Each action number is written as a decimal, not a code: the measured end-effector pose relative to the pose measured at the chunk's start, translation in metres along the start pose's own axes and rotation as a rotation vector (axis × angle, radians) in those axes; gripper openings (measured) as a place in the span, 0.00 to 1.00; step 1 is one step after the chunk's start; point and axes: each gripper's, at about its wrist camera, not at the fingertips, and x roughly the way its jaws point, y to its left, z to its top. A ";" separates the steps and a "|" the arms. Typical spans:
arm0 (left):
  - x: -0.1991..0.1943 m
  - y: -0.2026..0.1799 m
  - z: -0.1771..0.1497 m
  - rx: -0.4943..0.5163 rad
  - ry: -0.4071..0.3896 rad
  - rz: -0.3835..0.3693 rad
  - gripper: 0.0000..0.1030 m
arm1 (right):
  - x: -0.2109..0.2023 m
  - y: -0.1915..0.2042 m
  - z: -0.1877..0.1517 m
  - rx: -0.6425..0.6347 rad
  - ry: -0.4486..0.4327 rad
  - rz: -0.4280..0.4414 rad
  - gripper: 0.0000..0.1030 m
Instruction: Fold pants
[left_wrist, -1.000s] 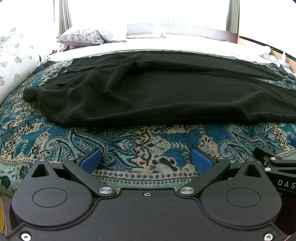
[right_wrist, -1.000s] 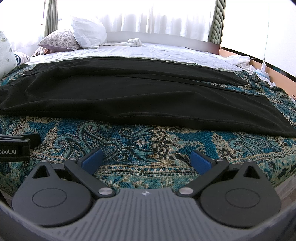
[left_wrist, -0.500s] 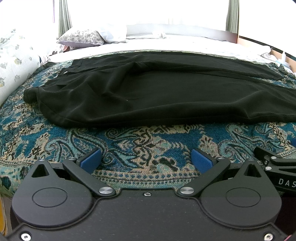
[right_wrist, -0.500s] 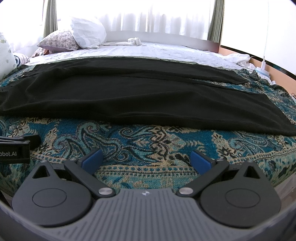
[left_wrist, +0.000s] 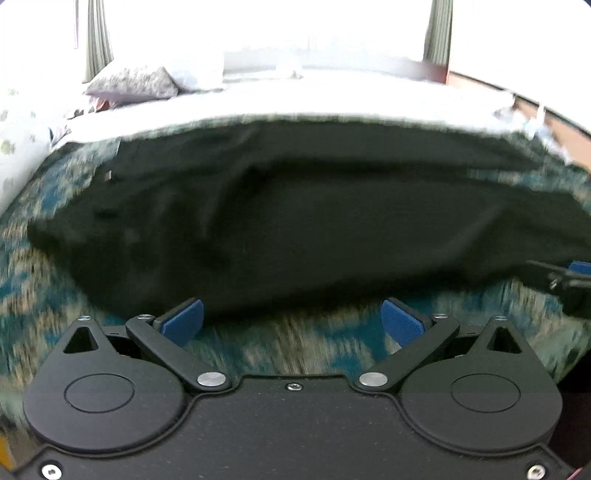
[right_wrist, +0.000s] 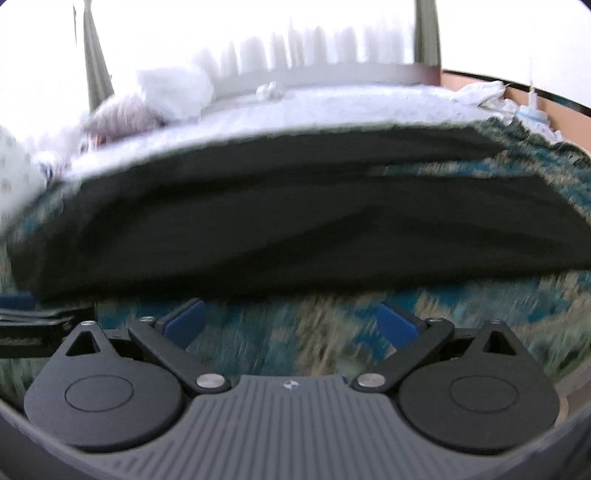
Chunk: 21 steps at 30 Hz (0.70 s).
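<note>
Black pants (left_wrist: 314, 221) lie flat just ahead of left gripper (left_wrist: 291, 321) and right gripper (right_wrist: 290, 321), both wide open, empty. Only right view shows split legs.

Frame motion-blurred. Right hand-held gripper (right_wrist: 290, 323) jaws spread wide, blue pads (right_wrist: 184, 319) empty, hovering over teal patterned bedspread (right_wrist: 314, 332) just short of the pants' near edge. Black pants (right_wrist: 295, 221) lie flat across the bed, lengthwise left to right. Left hand-held gripper (right_wrist: 22, 314) partly visible at left edge, near the pants' hem. White sheet (right_wrist: 332, 107) and pillows (right_wrist: 173, 92) behind, bright curtained window beyond.
</note>
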 end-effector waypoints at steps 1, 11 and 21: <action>-0.001 0.007 0.011 -0.009 -0.017 0.000 1.00 | 0.001 -0.006 0.011 0.006 -0.021 -0.019 1.00; 0.055 0.082 0.143 -0.156 -0.056 0.049 1.00 | 0.061 -0.070 0.124 0.155 -0.058 -0.127 1.00; 0.198 0.138 0.231 -0.468 0.066 0.302 1.00 | 0.217 -0.116 0.207 0.478 0.073 -0.268 1.00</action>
